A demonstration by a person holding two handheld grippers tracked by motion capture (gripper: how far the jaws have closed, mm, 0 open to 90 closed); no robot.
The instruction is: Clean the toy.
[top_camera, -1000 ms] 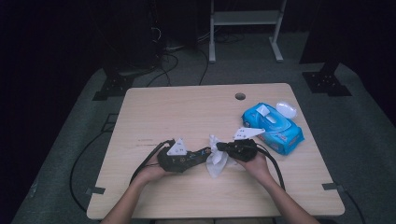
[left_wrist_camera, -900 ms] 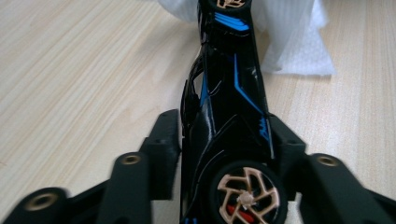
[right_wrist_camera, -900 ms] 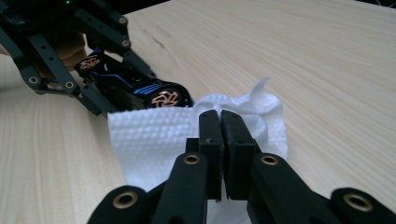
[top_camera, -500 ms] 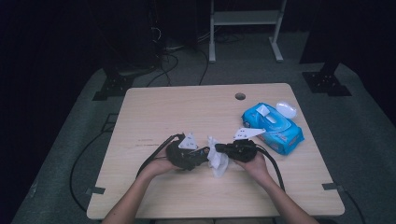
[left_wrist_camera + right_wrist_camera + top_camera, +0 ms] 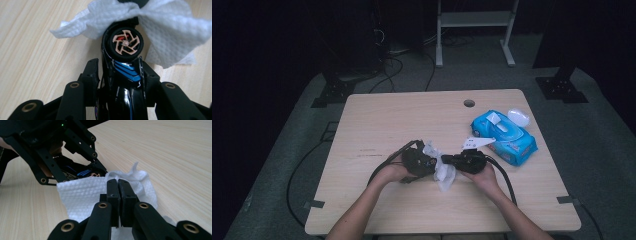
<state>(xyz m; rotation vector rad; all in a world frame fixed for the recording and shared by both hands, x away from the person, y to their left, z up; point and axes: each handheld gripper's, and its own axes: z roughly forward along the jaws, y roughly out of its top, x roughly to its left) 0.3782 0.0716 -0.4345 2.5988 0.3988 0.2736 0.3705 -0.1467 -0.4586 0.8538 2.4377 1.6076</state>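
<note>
My left gripper [image 5: 120, 72] is shut on a small black toy car [image 5: 125, 82] with blue stripes, whose tan-spoked wheel [image 5: 125, 44] points up past the fingertips. Its jaws have just been closing, with the car between them. A white wipe [image 5: 162, 30] drapes over the car's far end. My right gripper [image 5: 118, 182] is shut on that wipe [image 5: 82, 195] and holds it against the car [image 5: 85, 173]. From above, the left gripper [image 5: 431, 163] and the right gripper [image 5: 447, 161] meet tip to tip at the table's front middle, the wipe [image 5: 443, 174] bunched between them.
A blue pack of wipes [image 5: 504, 136] lies to the right of the hands, its white lid [image 5: 518, 118] flipped open. The wooden table [image 5: 412, 115] has a cable hole [image 5: 469, 103] near its far edge. Cables trail from both grippers toward the front edge.
The left gripper has moved right with the toy car, closer to the right gripper, and the wipe now bunches between them. The right hand has stayed in place.
</note>
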